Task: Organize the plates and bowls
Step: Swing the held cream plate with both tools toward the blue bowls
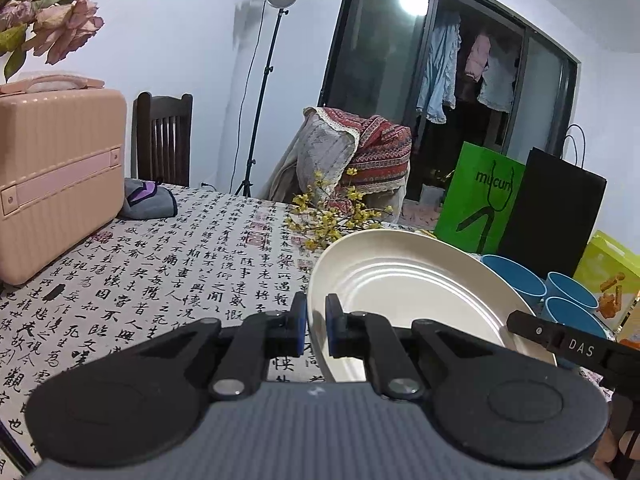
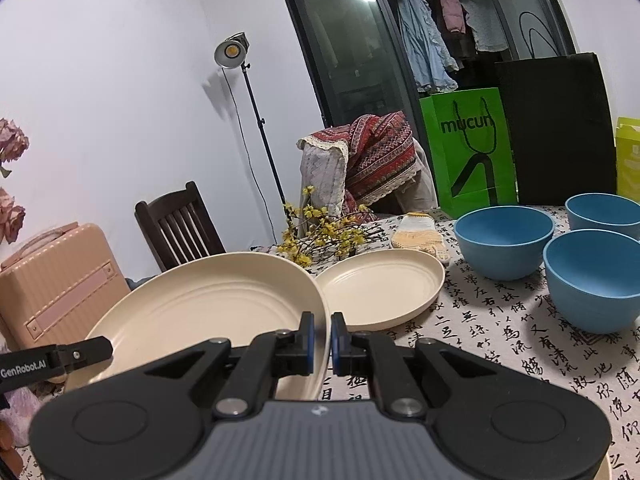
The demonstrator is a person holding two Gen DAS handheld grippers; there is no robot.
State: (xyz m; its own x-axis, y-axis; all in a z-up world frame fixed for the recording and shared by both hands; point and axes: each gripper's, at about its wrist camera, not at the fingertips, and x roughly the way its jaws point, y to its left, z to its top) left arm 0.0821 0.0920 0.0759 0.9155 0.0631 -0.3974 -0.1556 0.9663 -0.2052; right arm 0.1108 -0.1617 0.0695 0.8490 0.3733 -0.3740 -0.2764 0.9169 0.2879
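Above the tablecloth (image 2: 520,344), both grippers (image 1: 316,322) (image 2: 321,338) clamp 1 cream plate (image 2: 208,312) (opposite rims).

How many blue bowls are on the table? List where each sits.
3: one nearest at right, one left of it, one at the far right edge. Others may lie outside the view.

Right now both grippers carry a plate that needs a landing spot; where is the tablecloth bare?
Bare calligraphy tablecloth lies between the pink ribbed suitcase and the held cream round plate. It is crowded around the second cream plate, the three blue bowls and the yellow flower sprigs.
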